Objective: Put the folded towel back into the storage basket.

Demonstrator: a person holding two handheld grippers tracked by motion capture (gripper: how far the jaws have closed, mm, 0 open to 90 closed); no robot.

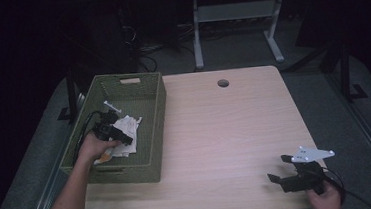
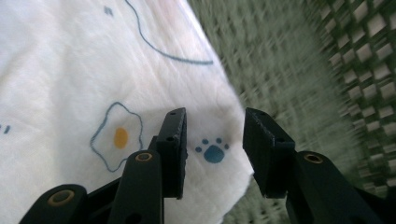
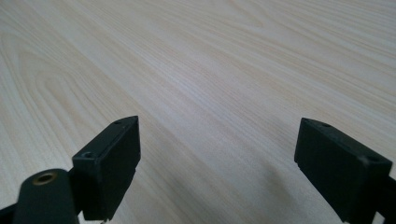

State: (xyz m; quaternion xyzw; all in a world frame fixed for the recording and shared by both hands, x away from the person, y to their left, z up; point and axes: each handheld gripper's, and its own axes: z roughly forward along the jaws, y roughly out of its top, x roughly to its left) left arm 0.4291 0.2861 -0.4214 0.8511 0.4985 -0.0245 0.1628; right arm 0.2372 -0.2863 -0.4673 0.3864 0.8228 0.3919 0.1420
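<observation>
Soft printed cloth — woven matt basket — smooth wood table

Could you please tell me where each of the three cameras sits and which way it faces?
High view: above the person's side, looking forward and down on the table; both forearms and tools show.
Left gripper view: on the left tool, looking down at the printed white cloth in the green basket.
Right gripper view: on the right tool, facing bare tabletop.
Shared: cloth and basket appear in the high and left gripper views.
</observation>
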